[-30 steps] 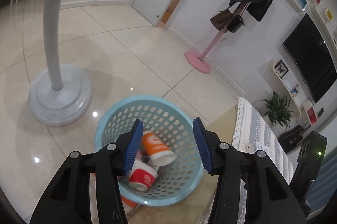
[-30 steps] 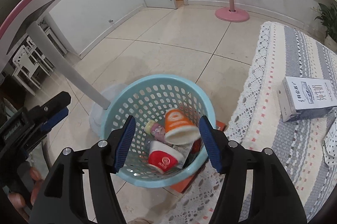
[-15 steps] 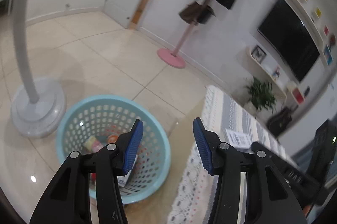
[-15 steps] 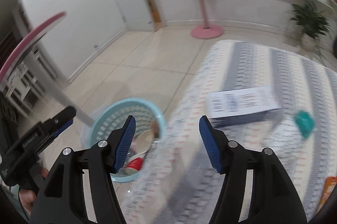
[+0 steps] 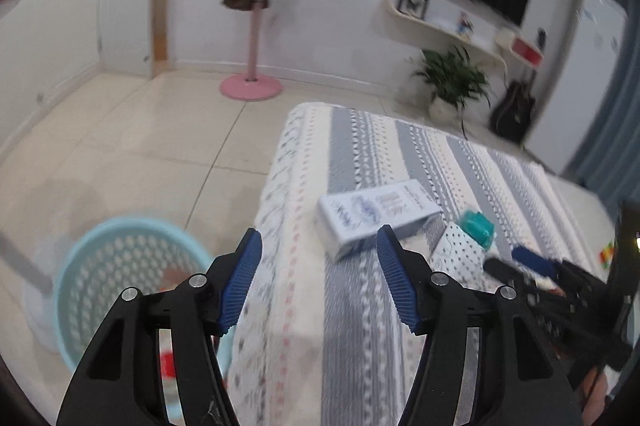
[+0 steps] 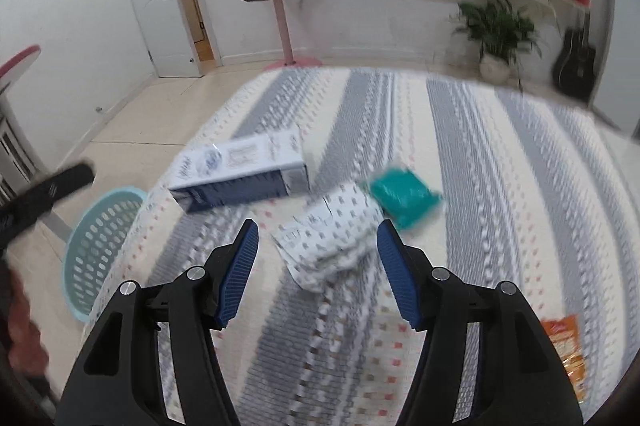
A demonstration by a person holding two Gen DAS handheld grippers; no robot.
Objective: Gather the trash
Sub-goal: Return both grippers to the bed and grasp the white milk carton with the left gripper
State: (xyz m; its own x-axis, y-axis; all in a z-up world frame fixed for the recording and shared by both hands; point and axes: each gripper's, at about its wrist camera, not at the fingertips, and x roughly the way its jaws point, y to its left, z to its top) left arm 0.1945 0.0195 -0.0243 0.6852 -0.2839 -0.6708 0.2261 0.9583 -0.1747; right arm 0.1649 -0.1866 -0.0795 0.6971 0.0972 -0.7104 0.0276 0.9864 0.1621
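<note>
A white and blue carton (image 6: 240, 172) lies on the striped tablecloth (image 6: 500, 186), also in the left wrist view (image 5: 372, 218). Beside it lie a crumpled white dotted wrapper (image 6: 332, 238) and a teal packet (image 6: 404, 196). An orange snack bag (image 6: 566, 350) lies at the right edge. The light blue basket (image 5: 116, 278) stands on the floor left of the table and holds cups. My left gripper (image 5: 318, 280) is open and empty above the table's left edge. My right gripper (image 6: 316, 272) is open and empty just before the wrapper.
A pink coat stand (image 5: 252, 38) with bags stands by the far wall near a door (image 6: 160, 6). A potted plant (image 5: 452, 86) and a guitar (image 5: 514, 114) stand beyond the table. A white lamp pole (image 5: 20, 266) rises beside the basket.
Both grippers have swung right from above the basket to over the table. Both stayed open and empty. The carton, wrapper and teal packet came into view.
</note>
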